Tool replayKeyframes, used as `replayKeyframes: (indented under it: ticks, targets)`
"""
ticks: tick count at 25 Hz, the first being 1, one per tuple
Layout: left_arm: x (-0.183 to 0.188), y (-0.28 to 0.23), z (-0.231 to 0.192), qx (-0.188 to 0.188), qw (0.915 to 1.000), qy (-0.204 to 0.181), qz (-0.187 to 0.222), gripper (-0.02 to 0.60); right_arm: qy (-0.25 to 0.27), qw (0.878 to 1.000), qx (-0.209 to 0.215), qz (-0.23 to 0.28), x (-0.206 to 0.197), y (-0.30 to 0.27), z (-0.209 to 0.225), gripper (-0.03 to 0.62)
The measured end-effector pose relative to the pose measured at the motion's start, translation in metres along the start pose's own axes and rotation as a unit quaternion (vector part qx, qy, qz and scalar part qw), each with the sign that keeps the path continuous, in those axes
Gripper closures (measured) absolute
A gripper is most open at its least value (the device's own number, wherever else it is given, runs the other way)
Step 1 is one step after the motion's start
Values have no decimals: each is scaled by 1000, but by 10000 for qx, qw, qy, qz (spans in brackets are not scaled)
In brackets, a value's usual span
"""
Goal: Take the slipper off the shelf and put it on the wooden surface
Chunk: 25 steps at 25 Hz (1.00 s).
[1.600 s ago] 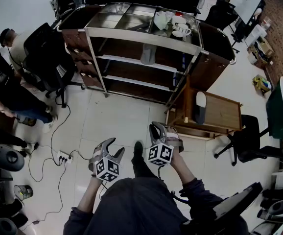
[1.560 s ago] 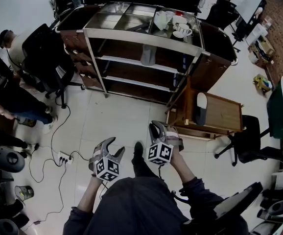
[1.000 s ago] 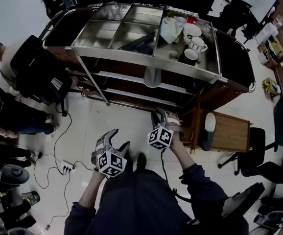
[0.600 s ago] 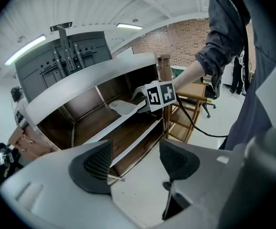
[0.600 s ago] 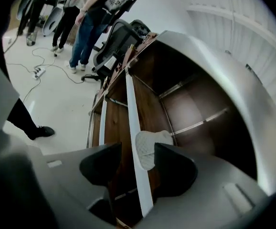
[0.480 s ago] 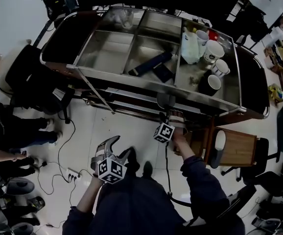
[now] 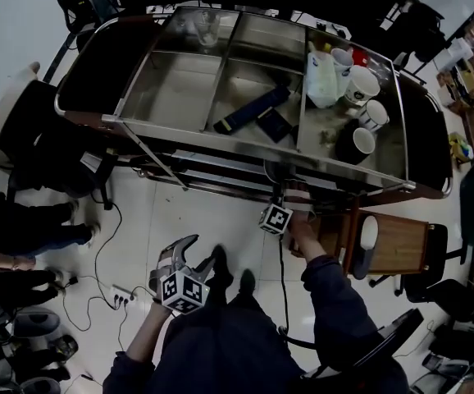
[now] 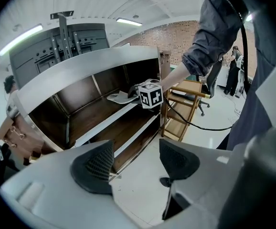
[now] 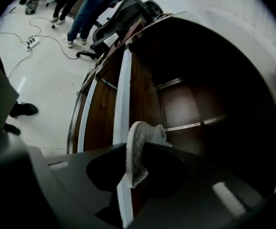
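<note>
A pale quilted slipper [image 9: 138,151] lies on the white-edged shelf [image 9: 122,104] of the steel and wood cart [image 7: 245,142]. My right gripper [image 9: 137,168] has reached in under the cart's top. Its jaws are closing with the slipper's end between the dark pads, which touch it on both sides. The left gripper view shows the slipper [image 8: 119,97] on the shelf just behind the right gripper's marker cube [image 8: 150,95]. My left gripper [image 7: 188,259] hangs open and empty low over the floor. The small wooden table [image 7: 401,246] stands right of the cart.
Another slipper [image 7: 366,238] lies on the wooden table. Mugs [image 7: 362,87], a bag and dark objects sit on the cart's top tray. A power strip with cables [image 7: 123,293] lies on the floor at left, near people's legs and a black chair [image 7: 44,142].
I have stepped up to the cart. My right gripper went forward under the top onto the shelf and now has the slipper between its jaws. The left gripper stayed low.
</note>
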<state>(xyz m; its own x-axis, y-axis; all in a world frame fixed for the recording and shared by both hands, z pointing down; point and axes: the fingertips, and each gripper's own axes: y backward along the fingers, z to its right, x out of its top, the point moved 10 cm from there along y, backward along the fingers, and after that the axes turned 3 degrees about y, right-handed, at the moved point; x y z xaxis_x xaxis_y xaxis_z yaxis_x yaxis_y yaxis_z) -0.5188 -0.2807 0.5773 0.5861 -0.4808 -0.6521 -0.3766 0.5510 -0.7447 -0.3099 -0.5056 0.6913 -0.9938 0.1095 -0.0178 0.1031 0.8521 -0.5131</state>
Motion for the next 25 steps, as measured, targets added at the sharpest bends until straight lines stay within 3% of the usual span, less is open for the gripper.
replayKeyframes:
  ticks: [6,11,15,20,25]
  targets:
    - [19,-1,41,-27,9996,-159,226,268,-471,9964,-459,544,-15,84,29,528]
    - [45,3,120,-23,9986,-341,401,273,-590,9908,-700,999,-57,187,21,528]
    - [68,3,214,144,9976,-411,541,275,-596,9864,-783,1314,-118,276,-10,528]
    - [89,7,344,446,9969,-222,606,275,-590,9831,-701,1588,-217,380,-64,528]
    - [115,17,442,399,9949,-345,859,275,-658,9871,-692,1289,-303,451,-101,528]
